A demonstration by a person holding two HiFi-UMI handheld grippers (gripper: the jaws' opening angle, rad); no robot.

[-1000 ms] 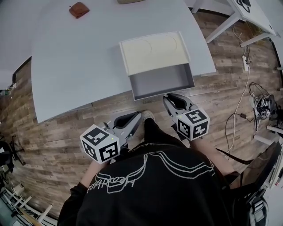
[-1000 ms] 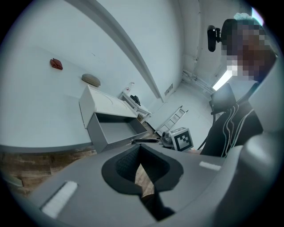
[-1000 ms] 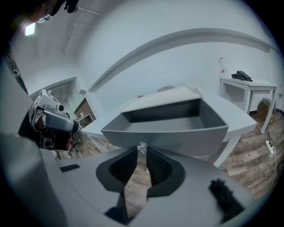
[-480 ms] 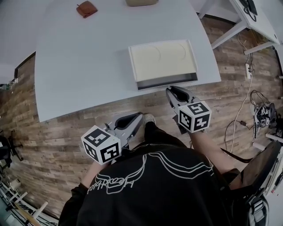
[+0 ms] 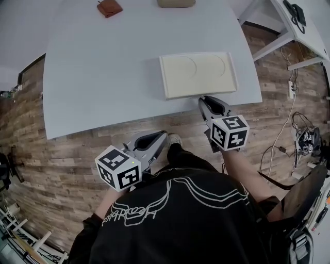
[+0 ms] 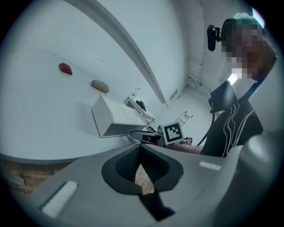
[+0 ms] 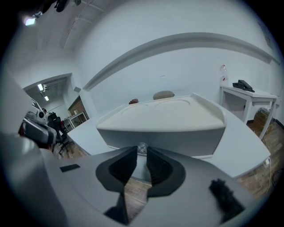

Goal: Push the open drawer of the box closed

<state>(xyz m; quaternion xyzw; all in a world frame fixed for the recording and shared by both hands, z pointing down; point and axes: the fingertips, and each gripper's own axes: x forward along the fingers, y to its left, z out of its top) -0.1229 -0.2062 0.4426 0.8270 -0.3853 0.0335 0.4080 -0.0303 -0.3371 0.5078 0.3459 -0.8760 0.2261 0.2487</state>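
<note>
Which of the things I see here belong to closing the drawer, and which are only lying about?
For the job: box, its drawer shut; right hand-held gripper at its front.
Lying about: brown object; beige object; left hand-held gripper, touching nothing.

The person wears a black shirt (image 5: pixel 180 221) printed with looping white outlines and a line of white script. The left tool (image 5: pixel 161 136) and the right tool (image 5: pixel 205 101) have smooth grey shells, with dark pads (image 7: pixel 119 169) lining the jaws. Each carries a white cube with black square markers: the left cube (image 5: pixel 118 168), which has a small green light (image 5: pixel 131 162), and the right cube (image 5: pixel 229 133).
</note>
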